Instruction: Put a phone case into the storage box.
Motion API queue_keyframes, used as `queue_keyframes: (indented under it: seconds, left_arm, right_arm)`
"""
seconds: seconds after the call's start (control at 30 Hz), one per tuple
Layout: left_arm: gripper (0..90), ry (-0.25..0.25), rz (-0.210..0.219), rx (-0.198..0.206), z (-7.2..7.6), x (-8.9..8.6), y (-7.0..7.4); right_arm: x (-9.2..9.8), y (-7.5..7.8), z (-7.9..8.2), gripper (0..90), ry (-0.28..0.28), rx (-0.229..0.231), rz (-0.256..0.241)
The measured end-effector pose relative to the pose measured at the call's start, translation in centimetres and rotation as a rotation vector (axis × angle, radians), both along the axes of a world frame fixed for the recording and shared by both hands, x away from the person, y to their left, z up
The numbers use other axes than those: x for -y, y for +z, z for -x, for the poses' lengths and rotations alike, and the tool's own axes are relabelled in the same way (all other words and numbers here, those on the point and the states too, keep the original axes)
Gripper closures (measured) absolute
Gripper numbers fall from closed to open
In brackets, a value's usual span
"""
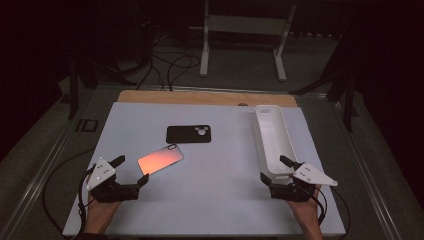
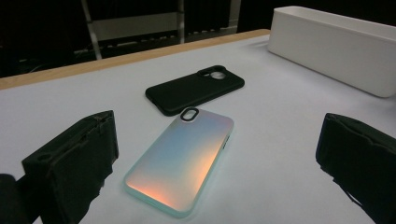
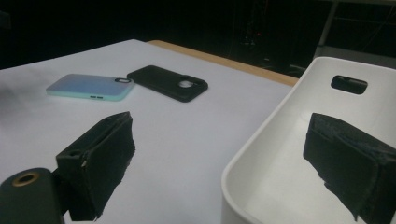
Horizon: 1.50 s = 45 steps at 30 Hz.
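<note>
While lying flat at the left gripper's (image 1: 131,170) twelve o'clock, iridescent glossy plastic phone case (image 2: 182,161) is looking light, thin, slippery; long edges suit gripping. Both grippers' jaws are standing apart, the right gripper (image 1: 274,168) straddling the white plastic tray's (image 1: 265,145) near rim.

From my station the iridescent phone case (image 2: 182,161) looks like glossy plastic with a pearly sheen, the black phone case (image 2: 196,88) like matt, rubbery plastic. The white bin (image 3: 299,154) is smooth, slightly shiny plastic. The table sheet (image 1: 210,200) reads matt white, edged by a bare wooden strip (image 1: 200,97). My jaw pads look rough and foamy.
</note>
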State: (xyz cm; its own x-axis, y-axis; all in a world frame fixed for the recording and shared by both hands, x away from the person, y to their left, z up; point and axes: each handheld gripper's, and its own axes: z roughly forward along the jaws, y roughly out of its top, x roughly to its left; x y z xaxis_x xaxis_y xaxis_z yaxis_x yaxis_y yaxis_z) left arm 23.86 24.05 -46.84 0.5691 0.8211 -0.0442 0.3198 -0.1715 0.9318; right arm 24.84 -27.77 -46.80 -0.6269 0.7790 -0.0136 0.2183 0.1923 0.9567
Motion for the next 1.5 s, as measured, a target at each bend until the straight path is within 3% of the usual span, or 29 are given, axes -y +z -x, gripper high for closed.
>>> queue_keyframes:
  seconds: [0.97,1.17,1.4,1.5]
  left_arm:
    - [0.0,0.006,-0.004,-0.024,-0.3,0.3,0.3]
    - [0.0,0.023,-0.007,-0.054,-1.0,0.2,0.5]
    - [1.4,0.044,-0.024,-0.055,-1.3,0.2,0.5]
    - [3.1,0.051,-0.058,-0.069,-1.9,0.4,0.5]
  right_arm:
    - [-0.4,-0.5,-0.3,8.5,0.008,-0.018,0.013]
    - [-0.3,-0.6,-0.3,8.5,0.004,-0.022,0.002]
    - [-0.3,-0.7,-0.4,8.5,-0.001,-0.026,0.001]
    - [-0.3,-0.8,-0.4,8.5,-0.004,-0.026,-0.004]
